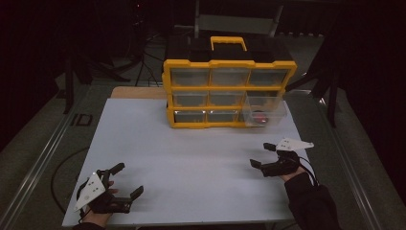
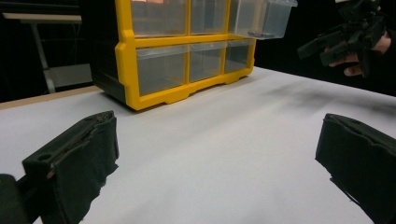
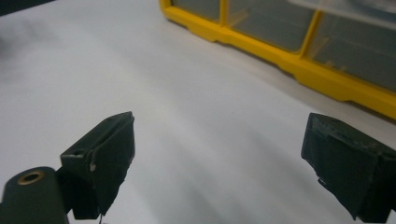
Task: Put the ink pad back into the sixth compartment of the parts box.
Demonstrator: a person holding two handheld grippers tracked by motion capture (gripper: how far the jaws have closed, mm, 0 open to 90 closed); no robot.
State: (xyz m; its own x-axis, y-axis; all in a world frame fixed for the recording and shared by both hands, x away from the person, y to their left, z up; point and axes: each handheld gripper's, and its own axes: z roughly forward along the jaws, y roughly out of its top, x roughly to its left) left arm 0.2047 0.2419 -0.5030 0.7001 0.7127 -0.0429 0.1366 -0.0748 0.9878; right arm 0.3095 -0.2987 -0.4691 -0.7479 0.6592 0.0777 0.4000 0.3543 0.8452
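A yellow and black drawer cabinet (image 1: 229,86) with clear drawers stands at the back of the white table (image 1: 191,158). Its middle-right drawer (image 1: 264,109) is pulled out, and a small red thing (image 1: 259,117) shows through its clear front. My left gripper (image 1: 127,179) rests near the table's front left corner, jaws wide open and empty. My right gripper (image 1: 262,154) hovers low at the front right, also open with nothing between its jaws. In the left gripper view the cabinet (image 2: 187,51) stands ahead and the right gripper (image 2: 327,46) is at the upper right. The right gripper view shows the cabinet's yellow base (image 3: 299,65).
A dark floor and stands surround the table. A grey chair (image 1: 237,21) stands behind the cabinet. A metal rail (image 1: 45,153) runs along the table's left side. A wide bare stretch of tabletop lies between the grippers and the cabinet.
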